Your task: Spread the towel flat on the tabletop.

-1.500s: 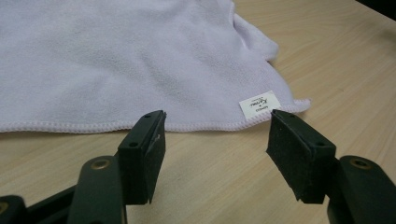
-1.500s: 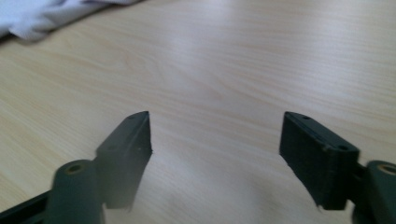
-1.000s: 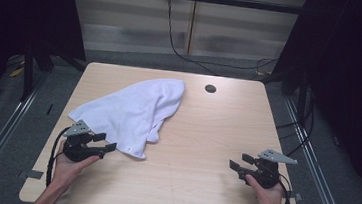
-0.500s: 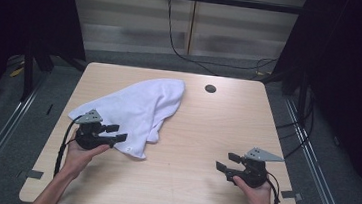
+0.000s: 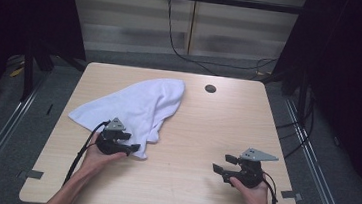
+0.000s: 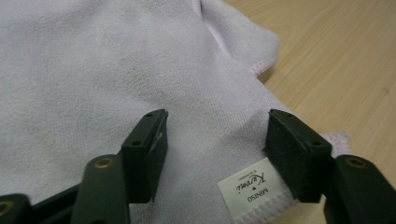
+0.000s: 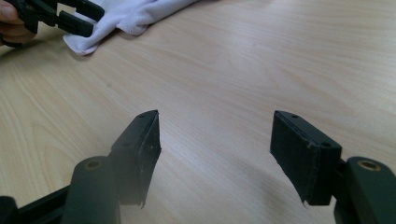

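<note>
On the left half of the desk (image 5: 191,133) lies a white towel (image 5: 133,105), crumpled, its near corner with a small label (image 6: 254,186). The left hand-held gripper (image 5: 132,145) hovers over this corner, jaws wide and just opening further, cloth between them but not pinched. The right hand-held gripper (image 5: 220,165) is released above bare wood, well apart.

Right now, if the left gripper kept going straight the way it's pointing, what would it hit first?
The white towel. The left gripper has open jaws standing over the towel's near corner by its label, with cloth straight ahead. It looks just above the cloth, though how close is hard to judge.
</note>
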